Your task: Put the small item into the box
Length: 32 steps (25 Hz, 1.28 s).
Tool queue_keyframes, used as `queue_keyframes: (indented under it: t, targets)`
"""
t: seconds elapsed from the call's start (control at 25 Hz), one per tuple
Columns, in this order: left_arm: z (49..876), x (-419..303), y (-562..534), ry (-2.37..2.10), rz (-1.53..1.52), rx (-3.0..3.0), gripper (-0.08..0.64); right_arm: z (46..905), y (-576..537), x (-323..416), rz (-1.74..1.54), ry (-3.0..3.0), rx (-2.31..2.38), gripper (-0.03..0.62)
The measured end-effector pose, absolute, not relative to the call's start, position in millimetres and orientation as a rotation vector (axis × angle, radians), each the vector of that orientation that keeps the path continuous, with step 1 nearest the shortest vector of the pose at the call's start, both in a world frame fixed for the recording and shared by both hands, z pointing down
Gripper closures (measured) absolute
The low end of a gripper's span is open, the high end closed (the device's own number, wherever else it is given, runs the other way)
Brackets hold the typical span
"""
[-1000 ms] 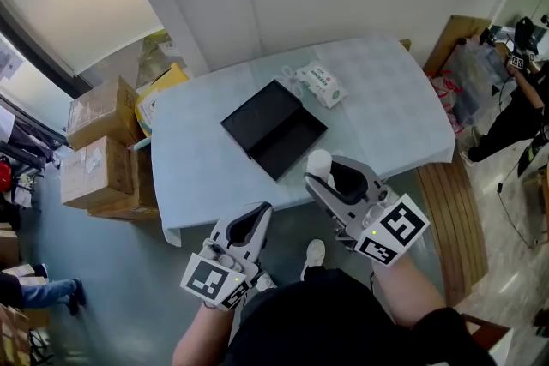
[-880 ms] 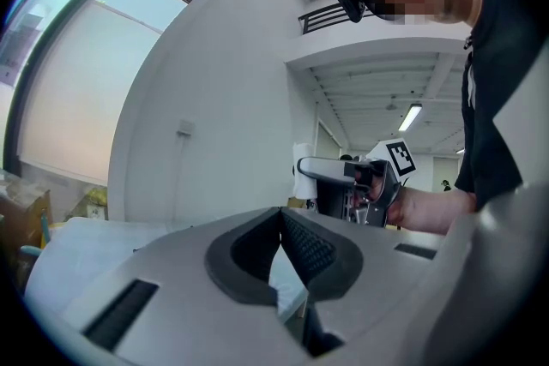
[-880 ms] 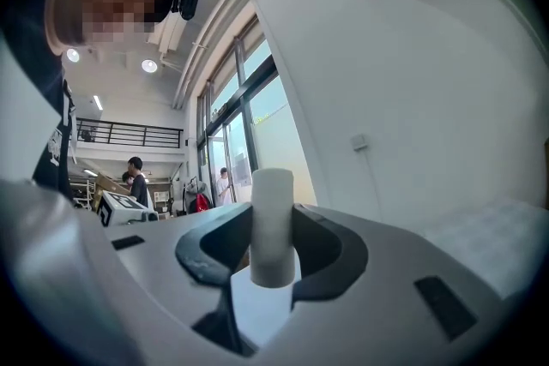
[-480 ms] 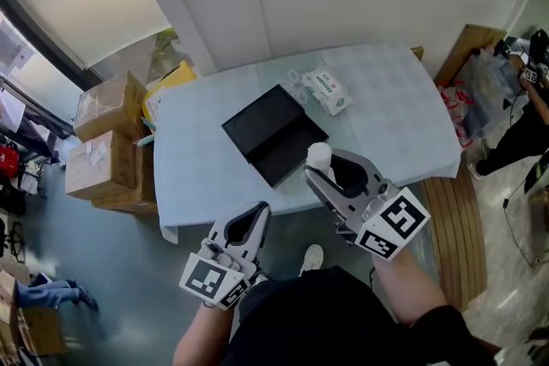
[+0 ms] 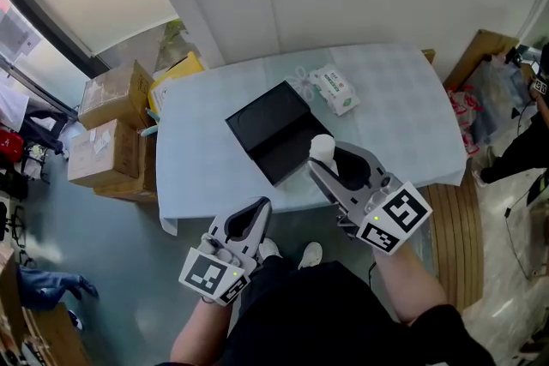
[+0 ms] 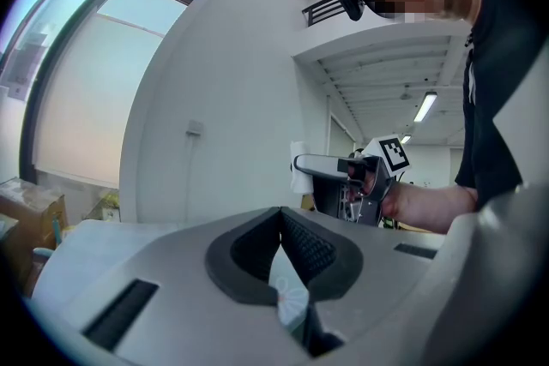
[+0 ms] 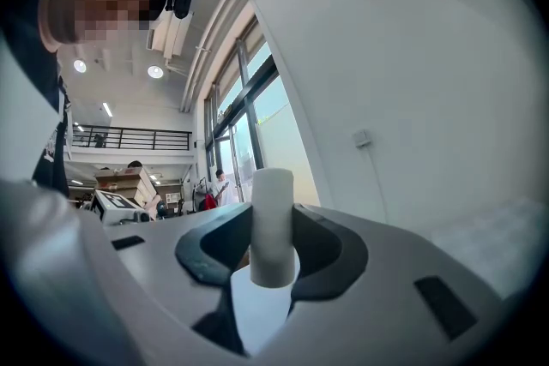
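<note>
Gripping white cylinder (image 7: 272, 223), right tongs (image 5: 322, 167) near black box (image 5: 279, 133); left tongs (image 5: 260, 208) clenched empty; seemingly pinched low, white cylinder may tip out

Right gripper (image 5: 320, 165) holding cylinder (image 5: 322, 147), box (image 5: 276, 133) on table (image 5: 403, 117)

In my head view, the grey right gripper (image 5: 326, 170) covers the lower part of the small white cylinder (image 5: 322, 147) and the near right corner of the open black flat box (image 5: 274, 129). The print on the white packet with green label (image 5: 335, 90) is too small for me to read. At the far right, the picture's edge cuts off a person in dark clothes (image 5: 525, 137).
</note>
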<state>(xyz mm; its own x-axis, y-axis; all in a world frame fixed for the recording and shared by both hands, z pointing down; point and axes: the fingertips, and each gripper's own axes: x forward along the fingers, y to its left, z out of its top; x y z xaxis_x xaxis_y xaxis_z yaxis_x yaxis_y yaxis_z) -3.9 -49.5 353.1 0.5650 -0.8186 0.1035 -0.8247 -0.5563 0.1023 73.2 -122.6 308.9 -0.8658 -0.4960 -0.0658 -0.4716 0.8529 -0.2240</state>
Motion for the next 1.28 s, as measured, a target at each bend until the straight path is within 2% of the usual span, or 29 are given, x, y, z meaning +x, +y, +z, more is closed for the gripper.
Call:
queue_keyframes:
  t: [0.76, 1.28]
  targets:
    - [383, -6, -106, -1.254, 0.105, 2.67, 0.551, 353, -176, 60, -0.381, 2.994, -0.846, 0.448]
    - [428, -29, -148, -1.165, 0.212, 2.669, 0.551, 429, -231, 8, -0.501, 3.148, -0.849, 0.448]
